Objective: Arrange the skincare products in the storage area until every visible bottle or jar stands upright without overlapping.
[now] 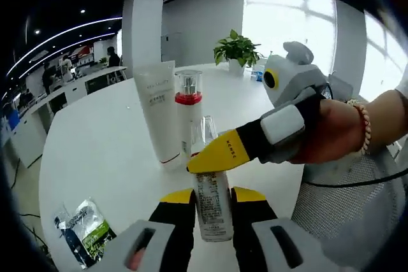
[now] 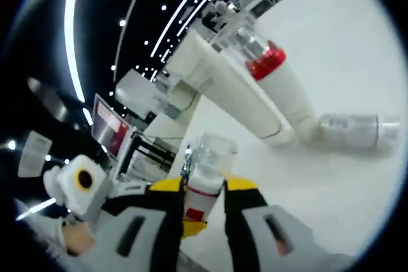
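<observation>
A small white bottle (image 1: 213, 211) with a printed label and a clear cap (image 2: 213, 148) is held above the round white table (image 1: 95, 151). My left gripper (image 1: 213, 195) is shut on its body. My right gripper (image 2: 205, 186) is shut on its upper part, and it reaches in from the right in the left gripper view as yellow fingers (image 1: 220, 153). Behind stand a white tube (image 1: 159, 113), a white bottle with a red collar (image 1: 188, 100) and a clear bottle (image 1: 208, 130). The right gripper view shows the same tube (image 2: 236, 97), red-collared bottle (image 2: 264, 62) and clear bottle (image 2: 354, 128).
A green and blue sachet (image 1: 83, 230) lies flat near the table's front left edge. A potted plant (image 1: 237, 49) stands at the far side. A person's hand (image 1: 338, 128) with a bead bracelet holds the right gripper over a white mesh surface (image 1: 347, 189).
</observation>
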A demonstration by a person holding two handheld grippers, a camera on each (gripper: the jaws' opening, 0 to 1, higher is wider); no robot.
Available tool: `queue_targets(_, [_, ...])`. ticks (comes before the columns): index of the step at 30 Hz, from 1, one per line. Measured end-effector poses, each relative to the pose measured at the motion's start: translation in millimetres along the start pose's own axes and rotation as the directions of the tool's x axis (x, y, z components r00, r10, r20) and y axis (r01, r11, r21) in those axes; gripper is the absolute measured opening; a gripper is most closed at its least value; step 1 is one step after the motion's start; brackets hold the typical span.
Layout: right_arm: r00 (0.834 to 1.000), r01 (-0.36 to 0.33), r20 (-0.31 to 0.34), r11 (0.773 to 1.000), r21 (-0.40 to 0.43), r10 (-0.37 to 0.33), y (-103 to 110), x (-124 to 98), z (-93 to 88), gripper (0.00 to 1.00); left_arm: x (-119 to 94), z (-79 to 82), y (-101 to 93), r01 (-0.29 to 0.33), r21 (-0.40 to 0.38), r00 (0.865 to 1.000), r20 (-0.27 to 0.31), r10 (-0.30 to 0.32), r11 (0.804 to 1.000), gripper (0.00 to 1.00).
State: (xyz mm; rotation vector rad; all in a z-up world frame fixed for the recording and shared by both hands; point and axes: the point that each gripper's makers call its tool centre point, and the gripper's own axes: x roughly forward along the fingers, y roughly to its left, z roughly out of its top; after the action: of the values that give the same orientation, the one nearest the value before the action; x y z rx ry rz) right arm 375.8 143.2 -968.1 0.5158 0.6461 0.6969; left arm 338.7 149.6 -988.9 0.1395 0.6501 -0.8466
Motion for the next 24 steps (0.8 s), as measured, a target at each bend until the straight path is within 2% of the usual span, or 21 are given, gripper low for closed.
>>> queue_targets(1, [1.0,0.016,0.007,0.996,-0.085,-0.016,4,1,2.8,0.22,0,0.5,0.3,0.002,-0.016,1.0,0.002,-0.002,1.0,0.21])
queue_targets(2, [1.0,0.022,0.011,0.994,-0.11,-0.021,5,1,3.6,0.22,0,1.1,0.7,0.005,-0.033,1.0,0.004,-0.004,0.999,0.21])
queue_targets(4, [0.999,0.048,0.021,0.973,-0.227,-0.044,11,0,2.6,0.21,0,1.0,2.1,0.004,-0.072,1.0,0.006,-0.004,0.997,0.21])
queue_targets(8, [0.997,0.075,0.049,0.948,-0.31,-0.063,15,0,4.8,0.21,0,2.1,2.3,0.003,-0.063,1.0,0.021,-0.002,0.998,0.21])
queue_targets(10, [0.994,0.099,0.072,0.928,-0.358,-0.078,14,-1,8.0,0.21,1,1.5,3.3,0.001,-0.052,1.0,0.016,0.0,0.999,0.21])
queue_targets(13, [0.982,0.187,0.121,0.868,-0.459,-0.148,3,-3,15.2,0.21,1,-4.8,8.1,-0.033,-0.039,0.999,-0.024,0.033,0.999,0.21])
queue_targets(15, [0.976,0.214,0.131,0.86,-0.463,-0.172,-1,-4,16.3,0.21,0,-7.7,14.3,-0.069,-0.021,0.997,-0.04,0.068,0.997,0.2])
queue_targets(18, [0.97,0.239,0.143,0.861,-0.448,-0.195,-9,-5,18.0,0.21,-2,-8.3,22.3,-0.104,-0.018,0.993,-0.048,0.103,0.994,0.2])
queue_targets(23, [0.955,0.295,0.16,0.83,-0.474,-0.249,-25,-6,20.1,0.22,-4,-4.6,28.8,-0.127,-0.044,0.991,-0.039,0.125,0.991,0.2])
queue_targets(24, [0.95,0.311,0.16,0.814,-0.49,-0.267,-29,-6,20.6,0.22,-5,-4.4,29.8,-0.135,-0.044,0.99,-0.038,0.134,0.99,0.2])
